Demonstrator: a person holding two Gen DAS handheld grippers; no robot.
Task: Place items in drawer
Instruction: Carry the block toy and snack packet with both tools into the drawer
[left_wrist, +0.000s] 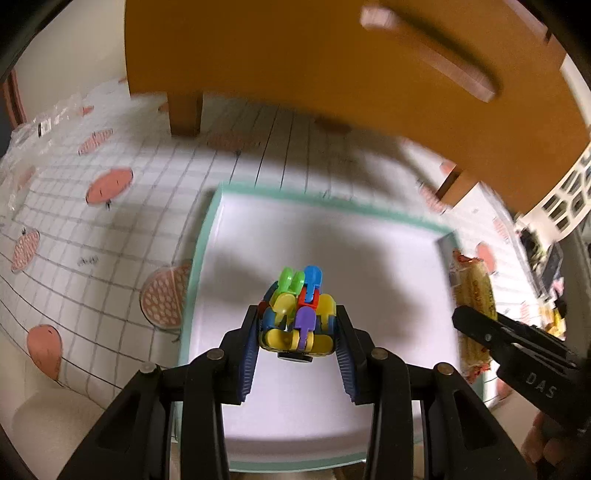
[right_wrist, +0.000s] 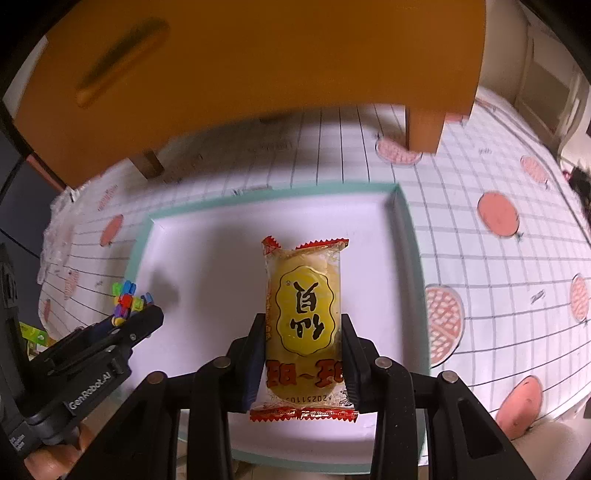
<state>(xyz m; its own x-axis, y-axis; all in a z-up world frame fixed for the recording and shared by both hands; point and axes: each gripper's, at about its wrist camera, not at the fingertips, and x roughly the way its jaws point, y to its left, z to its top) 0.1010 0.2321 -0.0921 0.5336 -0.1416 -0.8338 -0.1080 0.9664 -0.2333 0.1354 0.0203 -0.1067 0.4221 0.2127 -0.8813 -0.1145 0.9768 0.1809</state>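
**Both grippers loaded above the white tray**

The left gripper (left_wrist: 297, 332) is clenched on a cluster of plastic toy pieces (left_wrist: 297, 314): glossy, rounded, paddle-like shapes in yellow, green, blue, purple and red, interlocked into a knobbly lump. Its ribbed blue pads (left_wrist: 251, 350) press against both sides of the lump, which hangs above the tray floor.

The right gripper (right_wrist: 303, 354) grasps a wrapped snack (right_wrist: 303, 317) lengthwise. The wrapper is crinkly clear film over a pale yellow oblong cake, with a yellow oval label bearing dark characters and red zigzag seals at both ends. The black fingers (right_wrist: 256, 354) squeeze its long sides near the lower end, and the packet points out over the tray.

Below both lies a shallow rectangular tray (right_wrist: 406, 236), smooth and white inside with a mint-green rim and low walls. It rests on a tablecloth (left_wrist: 92, 229) printed with a thin dark grid and pink, dotted fruit shapes.

Beyond the tray stands an orange-brown wooden drawer unit (left_wrist: 295, 55) on short square legs; a long bar handle (left_wrist: 443, 62) crosses its front, which appears closed, though blur makes that uncertain. At the table's left edge lie some clear plastic bags (left_wrist: 48, 125). A white lattice panel (left_wrist: 569, 195) shows at the far right in the left wrist view.
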